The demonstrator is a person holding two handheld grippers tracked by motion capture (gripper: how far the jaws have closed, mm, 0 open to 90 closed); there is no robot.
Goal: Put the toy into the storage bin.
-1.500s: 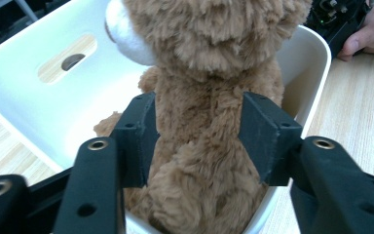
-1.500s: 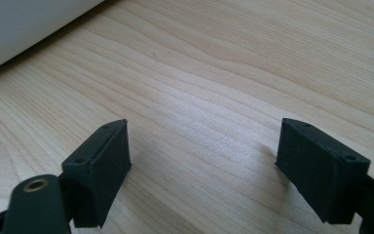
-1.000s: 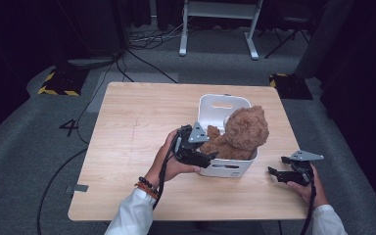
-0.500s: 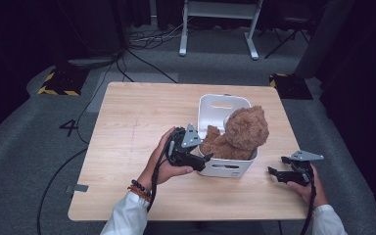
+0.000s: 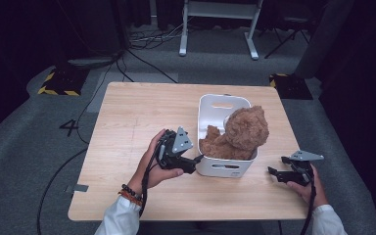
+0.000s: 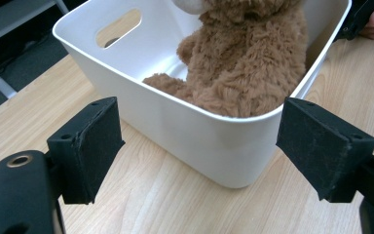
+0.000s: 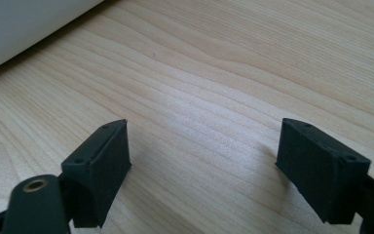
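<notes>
Teddy bear (image 6: 253, 63) in white bin (image 6: 209, 141) – just ahead of left gripper (image 6: 199, 146) – jaws just opened wide, gripping nothing

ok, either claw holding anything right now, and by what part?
Nothing is held. The left claw has just opened and stands wide before the white plastic bin with the brown plush teddy bear; the right claw is open over the light wooden table.

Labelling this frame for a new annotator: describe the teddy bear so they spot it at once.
Start at the light wooden table, then find the white plastic bin on its right half, with cut-out handles. The teddy bear sits inside, head above the rim: brown and shaggy, the only soft, furry thing there.
</notes>
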